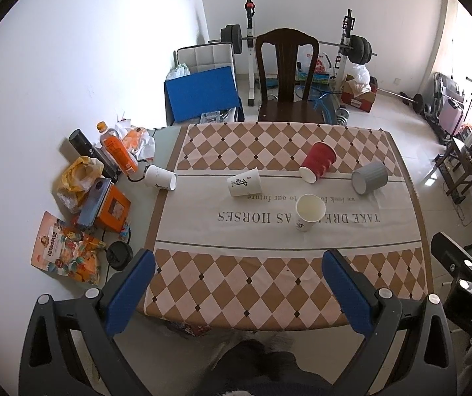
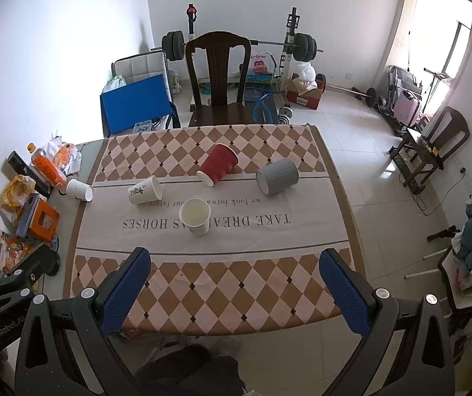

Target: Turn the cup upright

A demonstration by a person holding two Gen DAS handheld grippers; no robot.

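Several cups are on the checkered tablecloth (image 1: 236,277). A white paper cup (image 1: 308,213) (image 2: 195,216) stands upright in the middle. A white printed cup (image 1: 245,183) (image 2: 145,190), a red cup (image 1: 318,161) (image 2: 218,164), a grey cup (image 1: 368,177) (image 2: 277,176) and a white cup (image 1: 160,177) (image 2: 80,190) at the left all lie on their sides. My left gripper (image 1: 238,259) and right gripper (image 2: 235,257) are both open and empty, held above the table's near edge, well short of the cups.
Snack bags (image 1: 66,252), an orange box (image 1: 112,209), an orange bottle (image 1: 117,148) and a dark can crowd the table's left side. A dark wooden chair (image 1: 287,76) stands behind the table. Weight bench, blue board and clutter fill the floor beyond.
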